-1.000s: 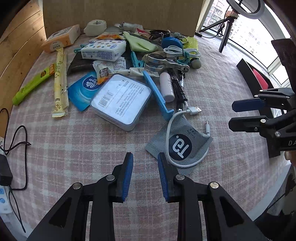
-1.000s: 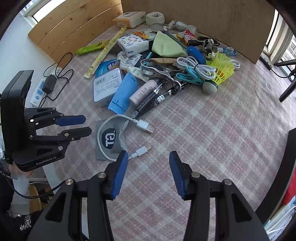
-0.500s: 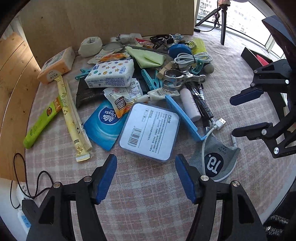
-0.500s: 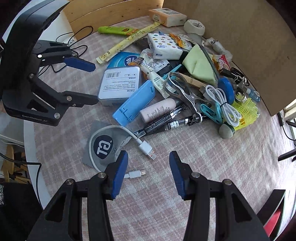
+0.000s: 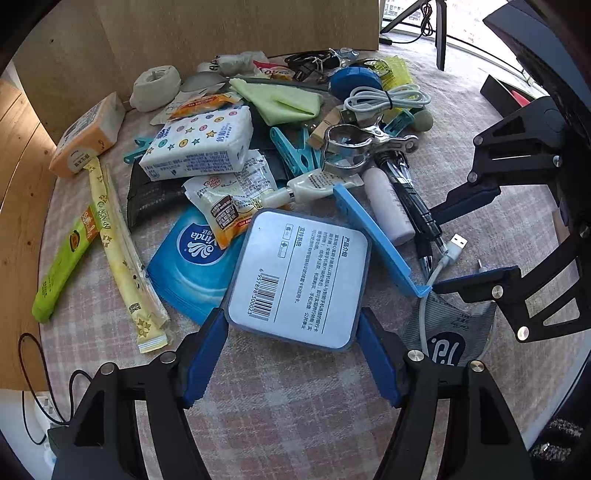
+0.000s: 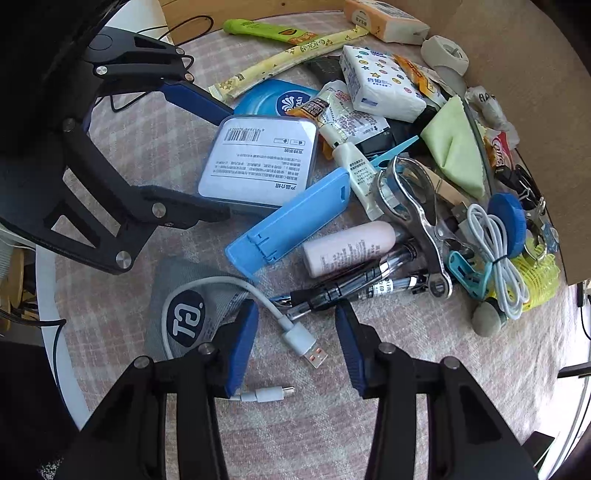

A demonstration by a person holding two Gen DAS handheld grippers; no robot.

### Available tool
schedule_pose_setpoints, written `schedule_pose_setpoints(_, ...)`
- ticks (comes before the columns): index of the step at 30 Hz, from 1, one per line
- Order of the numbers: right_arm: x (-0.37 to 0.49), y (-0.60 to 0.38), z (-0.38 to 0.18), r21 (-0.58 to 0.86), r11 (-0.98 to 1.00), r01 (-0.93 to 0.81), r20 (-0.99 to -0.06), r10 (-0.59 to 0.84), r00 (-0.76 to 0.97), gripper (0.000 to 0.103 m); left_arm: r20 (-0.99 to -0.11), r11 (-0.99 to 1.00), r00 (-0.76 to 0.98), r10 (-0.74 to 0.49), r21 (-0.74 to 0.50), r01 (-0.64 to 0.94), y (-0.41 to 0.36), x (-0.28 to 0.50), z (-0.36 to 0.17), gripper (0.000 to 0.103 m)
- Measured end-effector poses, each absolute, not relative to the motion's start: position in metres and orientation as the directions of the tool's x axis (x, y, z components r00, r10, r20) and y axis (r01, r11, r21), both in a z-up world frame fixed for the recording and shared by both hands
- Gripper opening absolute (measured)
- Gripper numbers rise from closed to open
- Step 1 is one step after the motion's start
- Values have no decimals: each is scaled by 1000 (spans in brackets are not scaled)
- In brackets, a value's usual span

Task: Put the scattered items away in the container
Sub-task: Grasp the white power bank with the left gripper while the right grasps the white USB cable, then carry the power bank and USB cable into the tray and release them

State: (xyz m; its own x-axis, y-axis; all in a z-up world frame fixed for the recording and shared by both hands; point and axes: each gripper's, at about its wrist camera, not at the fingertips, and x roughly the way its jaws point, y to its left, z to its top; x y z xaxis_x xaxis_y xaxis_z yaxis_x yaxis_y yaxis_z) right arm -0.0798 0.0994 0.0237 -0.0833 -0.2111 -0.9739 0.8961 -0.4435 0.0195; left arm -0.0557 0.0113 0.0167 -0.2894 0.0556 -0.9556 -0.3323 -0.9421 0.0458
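Observation:
A heap of small items lies on a round table with a checked cloth (image 5: 288, 410). My left gripper (image 5: 291, 354) is wide open, its blue fingers on either side of the near edge of a flat grey-blue case with a white label (image 5: 301, 278); it also shows in the right wrist view (image 6: 258, 162). My right gripper (image 6: 295, 343) is open over a white USB cable (image 6: 295, 332) that lies across a grey pouch (image 6: 184, 321). It also shows at the right of the left wrist view (image 5: 476, 243). No container is in view.
Further back lie a blue phone stand (image 6: 291, 221), pens (image 6: 354, 288), a pink bottle (image 6: 351, 247), a metal clamp (image 6: 410, 206), tissue packs (image 5: 199, 147), a coiled cable (image 6: 495, 254) and snack sticks (image 5: 122, 251). A cardboard wall (image 5: 221, 29) stands behind.
My left gripper opened wide and moved forward until its fingers flank the labelled case. My right gripper moved in over the white cable and pouch, still open.

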Motion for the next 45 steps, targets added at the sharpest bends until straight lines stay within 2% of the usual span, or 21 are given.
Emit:
schedule_pose_setpoints(2,-82,101,24,20,-446,895,-974,-211,-83,39,-956,-940,-288,53,50,-336,14,-60,15,71)
schedule_pose_setpoints(3,-84,103,24,38,-452,891,-974,-217,-69,31,-956,-939,-289,50,53,-339,16,-62,14,71)
schedule_pose_setpoints(6,-83,108,25,62,-465,883,-976,-213,-44,18,-956,-937,-290,39,66,-344,21,-65,10,71)
schedule_pose_setpoints(10,-84,120,26,59,-517,854,-978,-202,-55,13,-949,-944,-311,59,48,-327,23,-64,10,70)
schedule_pose_setpoints(15,-88,146,35,110,-632,767,-968,-242,-61,12,-937,-955,-342,75,31,-294,21,-51,11,70)
schedule_pose_setpoints(20,-82,174,60,176,-711,681,-946,-314,-83,12,-923,-977,-364,123,-48,-208,2,-30,21,69)
schedule_pose_setpoints(25,-72,196,92,169,-760,628,-925,-342,-166,12,-900,-983,-417,129,-62,-171,-13,-11,46,68)
schedule_pose_setpoints(32,-38,225,112,186,-846,500,-900,-351,-258,12,-866,-977,-485,120,-16,-213,-3,-3,74,67)
schedule_pose_setpoints(39,-36,277,121,207,-906,369,-891,-330,-312,12,-864,-971,-477,163,-55,-231,19,0,88,67)
schedule_pose_setpoints(45,-23,353,132,223,-949,224,-886,-293,-360,12,-843,-947,-480,241,-96,-307,74,3,109,67)
